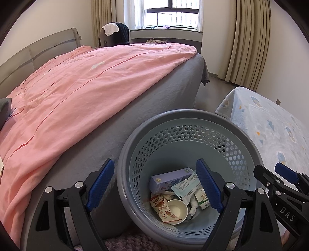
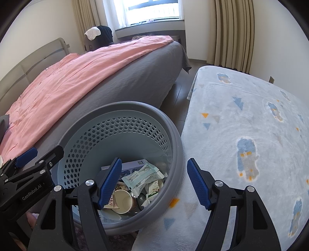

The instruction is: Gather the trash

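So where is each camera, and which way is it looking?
Left wrist view: sits on the left tool, looking down and forward at the basket beside the bed; its own blue fingers show, with the right tool at the right edge.
Right wrist view: sits on the right tool, looking at the basket and the blue blanket; the left tool shows at left.
Shared: basket, trash inside, bed, window.

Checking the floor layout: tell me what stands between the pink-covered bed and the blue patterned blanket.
The grey trash basket stands there, paper cup and wrappers inside, between the bed and the blanket. Beyond it, bare floor. The right wrist view shows it best.
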Demonstrator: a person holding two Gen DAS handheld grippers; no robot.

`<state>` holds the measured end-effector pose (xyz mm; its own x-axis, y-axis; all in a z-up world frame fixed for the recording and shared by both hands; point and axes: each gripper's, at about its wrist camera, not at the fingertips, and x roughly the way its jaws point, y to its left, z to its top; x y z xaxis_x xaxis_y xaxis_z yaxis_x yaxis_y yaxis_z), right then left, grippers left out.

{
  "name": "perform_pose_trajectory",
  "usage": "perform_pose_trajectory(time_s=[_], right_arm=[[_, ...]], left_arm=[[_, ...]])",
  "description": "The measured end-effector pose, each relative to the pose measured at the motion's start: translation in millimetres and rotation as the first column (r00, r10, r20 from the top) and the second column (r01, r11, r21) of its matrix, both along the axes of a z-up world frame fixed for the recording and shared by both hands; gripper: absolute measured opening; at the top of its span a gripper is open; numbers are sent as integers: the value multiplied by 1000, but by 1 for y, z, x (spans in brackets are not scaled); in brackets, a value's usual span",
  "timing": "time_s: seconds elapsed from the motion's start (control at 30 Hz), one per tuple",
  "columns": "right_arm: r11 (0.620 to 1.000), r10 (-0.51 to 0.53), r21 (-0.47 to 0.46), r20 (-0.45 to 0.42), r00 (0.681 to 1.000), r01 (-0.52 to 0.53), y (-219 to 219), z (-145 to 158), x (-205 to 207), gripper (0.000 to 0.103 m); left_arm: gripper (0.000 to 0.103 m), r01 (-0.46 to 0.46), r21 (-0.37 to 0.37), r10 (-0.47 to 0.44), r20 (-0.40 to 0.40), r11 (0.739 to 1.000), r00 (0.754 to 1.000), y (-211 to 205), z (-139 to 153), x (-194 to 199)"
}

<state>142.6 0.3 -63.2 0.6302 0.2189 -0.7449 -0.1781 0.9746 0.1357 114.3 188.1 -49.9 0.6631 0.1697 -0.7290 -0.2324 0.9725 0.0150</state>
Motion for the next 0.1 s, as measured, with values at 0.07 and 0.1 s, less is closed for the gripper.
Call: perform_pose_trajectory(time_s=[0.07, 0.1], right_arm=[[1000, 0, -1, 0, 1000, 0, 0, 0, 0, 69], [1000, 0, 0, 0, 1000, 0, 0, 0, 0, 69]], left_arm=[[83, -1, -3, 1, 0, 1000, 1000, 1, 0, 0], [83, -1, -4, 1, 0, 1000, 1000, 0, 0, 0]])
